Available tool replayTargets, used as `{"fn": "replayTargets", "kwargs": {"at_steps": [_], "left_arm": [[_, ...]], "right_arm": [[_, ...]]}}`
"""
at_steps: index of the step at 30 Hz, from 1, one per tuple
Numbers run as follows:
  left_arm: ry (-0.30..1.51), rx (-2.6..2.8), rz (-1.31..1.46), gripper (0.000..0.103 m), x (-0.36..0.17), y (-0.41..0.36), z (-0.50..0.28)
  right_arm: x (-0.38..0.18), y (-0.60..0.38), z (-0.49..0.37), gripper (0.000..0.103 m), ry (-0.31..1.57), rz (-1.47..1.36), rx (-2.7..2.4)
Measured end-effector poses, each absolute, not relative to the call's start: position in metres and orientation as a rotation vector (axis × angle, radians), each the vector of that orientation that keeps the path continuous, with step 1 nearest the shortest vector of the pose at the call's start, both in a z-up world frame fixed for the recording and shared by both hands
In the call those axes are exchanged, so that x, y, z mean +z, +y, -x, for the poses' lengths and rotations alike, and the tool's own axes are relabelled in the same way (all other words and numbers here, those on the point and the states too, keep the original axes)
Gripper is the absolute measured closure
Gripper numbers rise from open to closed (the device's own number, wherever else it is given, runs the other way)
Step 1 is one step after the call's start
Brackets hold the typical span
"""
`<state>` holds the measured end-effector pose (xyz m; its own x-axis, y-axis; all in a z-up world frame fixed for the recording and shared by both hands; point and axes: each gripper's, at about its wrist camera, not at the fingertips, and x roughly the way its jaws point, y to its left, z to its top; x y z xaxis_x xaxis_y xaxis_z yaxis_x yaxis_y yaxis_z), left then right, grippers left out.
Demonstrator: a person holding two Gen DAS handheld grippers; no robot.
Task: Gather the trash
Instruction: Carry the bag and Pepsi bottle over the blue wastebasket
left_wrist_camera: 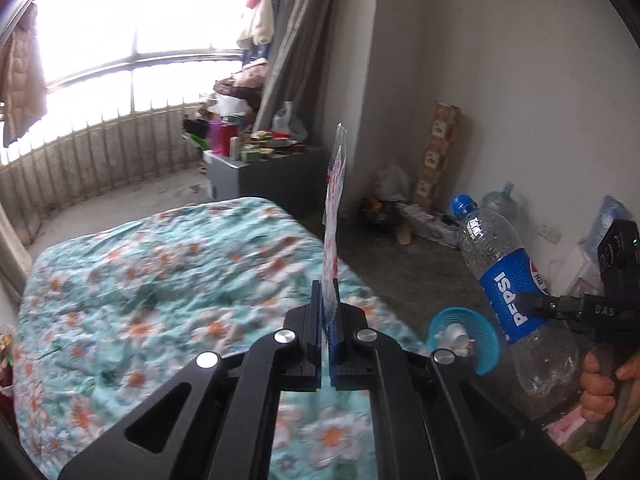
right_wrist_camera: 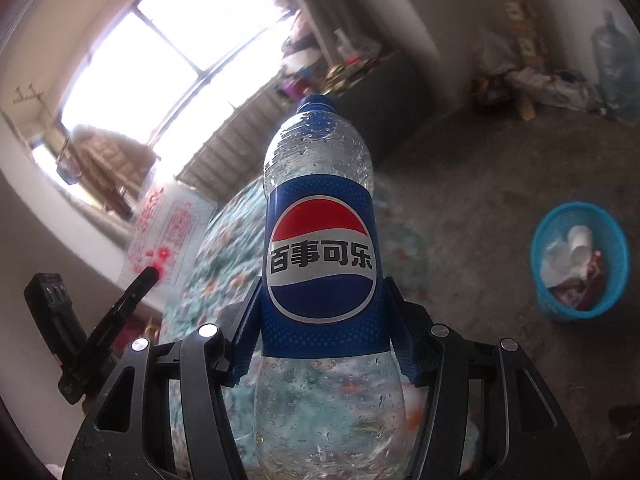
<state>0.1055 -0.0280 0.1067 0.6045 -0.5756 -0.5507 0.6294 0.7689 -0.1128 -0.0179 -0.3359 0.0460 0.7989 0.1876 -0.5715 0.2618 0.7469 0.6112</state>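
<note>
Floral bed (left_wrist_camera: 168,280) fills the background, blue trash basket (right_wrist_camera: 580,264) on the floor beside it. Right gripper (right_wrist_camera: 324,344) clamped on an empty Pepsi bottle (right_wrist_camera: 320,248) — left gripper (left_wrist_camera: 329,320) pinched shut on a thin wrapper (left_wrist_camera: 335,208), both held up in the air.

Large curved window (left_wrist_camera: 132,40) overexposed, strong daylight; railing below. Grey curtain (left_wrist_camera: 300,32) at right of window. White walls (left_wrist_camera: 520,80), grey concrete floor (left_wrist_camera: 400,264). Bed with teal floral cover (left_wrist_camera: 160,280). Grey cabinet (left_wrist_camera: 272,176) near curtain, top cluttered. Padded jacket (left_wrist_camera: 20,80) hangs by window.
</note>
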Motion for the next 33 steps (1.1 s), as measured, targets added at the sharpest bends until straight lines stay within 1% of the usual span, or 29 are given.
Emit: {"fn": "replayTargets", "kwargs": {"at_steps": [3,6,12,15,20,24,25,26,27,28,29,30,33], "left_arm": [[0.641,-0.816,-0.127,0.101,0.108,-0.078,-0.108],[0.724,-0.935,-0.171,0.101,0.097,-0.136,-0.108],[0.966,-1.101,-0.278,0.101,0.043,-0.257,-0.107],[1.090,-1.121,-0.344,0.101,0.005,-0.316,-0.106],[1.174,-1.112,-0.468,0.101,-0.044,-0.390,-0.102],[1.116,-1.067,-0.587,0.099,-0.076,-0.445,-0.096],[1.101,-1.062,-0.612,0.098,-0.087,-0.455,-0.095],[1.099,-1.062,-0.628,0.092,-0.097,-0.464,-0.094],[1.109,-1.066,-0.640,0.088,-0.108,-0.473,-0.094],[1.123,-1.065,-0.646,0.077,-0.116,-0.479,-0.095],[1.139,-1.058,-0.647,0.064,-0.123,-0.482,-0.100],[1.154,-1.050,-0.640,0.060,-0.129,-0.485,-0.102],[1.193,-1.052,-0.569,0.058,-0.132,-0.480,-0.113]], "right_arm": [[0.036,-0.388,0.059,0.049,0.598,-0.822,-0.197],[0.014,-0.432,0.092,0.049,0.572,-0.897,-0.340],[-0.053,-0.490,0.129,0.049,0.591,-1.073,-0.481],[-0.083,-0.503,0.132,0.049,0.615,-1.149,-0.498],[-0.111,-0.516,0.134,0.049,0.644,-1.217,-0.523],[-0.124,-0.523,0.138,0.049,0.660,-1.257,-0.544],[-0.126,-0.523,0.139,0.049,0.663,-1.261,-0.549],[-0.129,-0.523,0.140,0.048,0.667,-1.266,-0.553],[-0.131,-0.523,0.141,0.048,0.671,-1.272,-0.557],[-0.132,-0.524,0.142,0.048,0.675,-1.276,-0.560],[-0.134,-0.524,0.143,0.048,0.681,-1.281,-0.563],[-0.137,-0.525,0.143,0.048,0.686,-1.285,-0.566],[-0.144,-0.526,0.144,0.048,0.698,-1.299,-0.576]]}}
